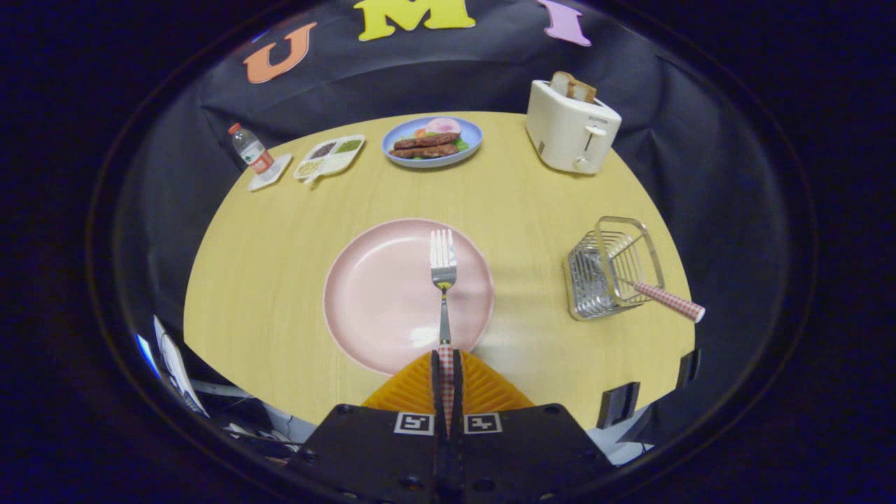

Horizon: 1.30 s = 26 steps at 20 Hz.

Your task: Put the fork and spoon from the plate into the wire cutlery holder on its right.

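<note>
My gripper [446, 364] is shut on the checked handle of the fork [443, 269], and both fingers press on it. The fork's steel tines point away from me over the right part of the pink plate [378, 294]; I cannot tell whether the tines touch the plate. To the right of the plate stands the wire cutlery holder [612, 269], leaning in this view. A utensil with a red-checked handle [668, 299] sits inside the holder, its handle sticking out toward the table's right edge; its head is hidden among the wires.
Beyond the plate, a blue dish of food [432, 141] sits at the far edge of the round wooden table [280, 280]. A white toaster with bread [572, 126] stands far right. A divided snack tray [329, 157] and a water bottle [250, 150] are far left.
</note>
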Available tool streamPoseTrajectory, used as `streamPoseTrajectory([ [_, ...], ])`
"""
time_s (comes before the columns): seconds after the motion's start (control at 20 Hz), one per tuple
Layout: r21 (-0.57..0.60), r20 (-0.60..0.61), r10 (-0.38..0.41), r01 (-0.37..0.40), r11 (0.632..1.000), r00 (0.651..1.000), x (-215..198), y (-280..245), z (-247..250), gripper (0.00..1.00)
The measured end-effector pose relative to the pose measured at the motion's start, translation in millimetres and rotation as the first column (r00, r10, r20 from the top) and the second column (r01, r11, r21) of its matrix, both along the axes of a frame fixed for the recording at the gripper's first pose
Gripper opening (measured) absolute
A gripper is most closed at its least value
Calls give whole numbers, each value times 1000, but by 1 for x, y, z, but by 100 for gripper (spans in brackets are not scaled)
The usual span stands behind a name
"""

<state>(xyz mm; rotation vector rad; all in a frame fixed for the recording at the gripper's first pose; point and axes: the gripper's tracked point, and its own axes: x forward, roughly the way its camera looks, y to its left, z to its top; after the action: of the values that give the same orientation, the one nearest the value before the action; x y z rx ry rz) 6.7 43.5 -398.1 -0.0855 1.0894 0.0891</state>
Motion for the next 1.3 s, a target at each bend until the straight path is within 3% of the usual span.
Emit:
streamPoseTrajectory([
  [0.35, 3, 41, -62, 62, 998, 997, 9, -82, 44, 1],
  [0.75, -21, 38, -74, 75, 997, 997, 18, -156, 81, 1],
  [1.1, -29, -92, -58, 55, 998, 994, 24, -184, 94, 1],
  [1.3, -81, -232, -66, 48, 996, 970, 27, -192, 97, 1],
])
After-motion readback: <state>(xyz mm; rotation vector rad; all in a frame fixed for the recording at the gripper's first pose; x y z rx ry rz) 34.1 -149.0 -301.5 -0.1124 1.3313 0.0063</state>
